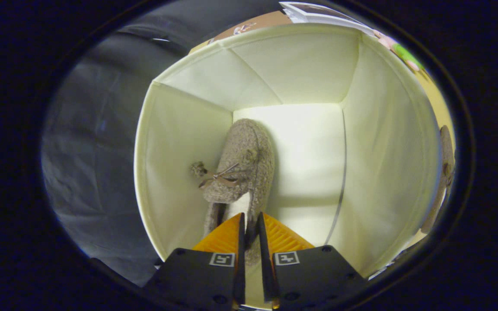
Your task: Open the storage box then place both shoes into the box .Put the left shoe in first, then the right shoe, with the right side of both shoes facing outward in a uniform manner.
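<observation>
Shoe: a grey-brown fuzzy slipper-type shoe [244, 166] lies inside the storage box [180, 142], close against the box's left wall, with a small bow of thin lace across its top and a pompom end hanging toward that wall.
Storage box: open at the top, pale cream fabric inside, seen from above and looking down into it; its floor is brightly lit and bare to the right of the shoe.
Surface: a tan bench [266, 21] shows in a thin strip beyond the far rim of the storage box, and again along the box's right wall.
Room: dark cloth lies outside the storage box on its left side; some printed papers [314, 12] sit on the bench past the box's far rim.
Second shoe: a similar grey-brown shoe [445, 172] lies outside the storage box, on the bench by the box's right wall.
Shoe axis: the long axis runs from the near rim of the storage box toward its far wall, with the rounded toe at the far end and the heel opening nearest the gripper.
Gripper: the gripper [249, 226] reaches down into the storage box, its fingers nearly together, pinching the heel edge of the shoe between them.
</observation>
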A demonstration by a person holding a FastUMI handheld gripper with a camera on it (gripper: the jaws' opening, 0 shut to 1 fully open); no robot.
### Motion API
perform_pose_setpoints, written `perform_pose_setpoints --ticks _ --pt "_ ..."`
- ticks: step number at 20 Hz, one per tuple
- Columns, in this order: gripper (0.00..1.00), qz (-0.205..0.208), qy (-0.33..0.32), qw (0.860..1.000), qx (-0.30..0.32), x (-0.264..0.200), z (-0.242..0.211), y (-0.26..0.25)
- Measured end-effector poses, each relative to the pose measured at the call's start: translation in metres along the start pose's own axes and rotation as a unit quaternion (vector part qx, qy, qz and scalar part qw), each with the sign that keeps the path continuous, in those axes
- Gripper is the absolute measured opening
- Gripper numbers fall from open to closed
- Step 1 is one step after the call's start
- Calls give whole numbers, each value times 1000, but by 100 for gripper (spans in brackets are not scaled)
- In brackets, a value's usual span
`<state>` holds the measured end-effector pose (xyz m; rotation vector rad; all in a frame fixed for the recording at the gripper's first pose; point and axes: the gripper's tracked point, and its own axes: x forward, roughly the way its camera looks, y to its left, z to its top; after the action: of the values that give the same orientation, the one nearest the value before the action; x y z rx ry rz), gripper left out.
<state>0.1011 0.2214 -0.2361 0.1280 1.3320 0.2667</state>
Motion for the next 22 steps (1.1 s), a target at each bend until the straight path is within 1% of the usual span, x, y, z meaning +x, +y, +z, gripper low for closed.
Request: perform_pose_setpoints --ticks 1,3,4,5,8,11,15,19,22 --pt "23 19 2 1000 3 -6 1 6" --pt "45 73 2 997 10 -26 3 28" --pt "56 94 -1 996 7 -38 3 38" --pt "67 107 -9 994 -2 -50 3 44" --pt "100 102 -31 993 -46 -81 4 37" --pt "100 117 -29 991 -54 -113 -7 26" --pt "100 112 -47 989 -78 -157 -16 -8" --pt "100 98 -99 987 -85 -205 -16 -52" --pt "100 67 -139 986 -70 -235 -13 -101"
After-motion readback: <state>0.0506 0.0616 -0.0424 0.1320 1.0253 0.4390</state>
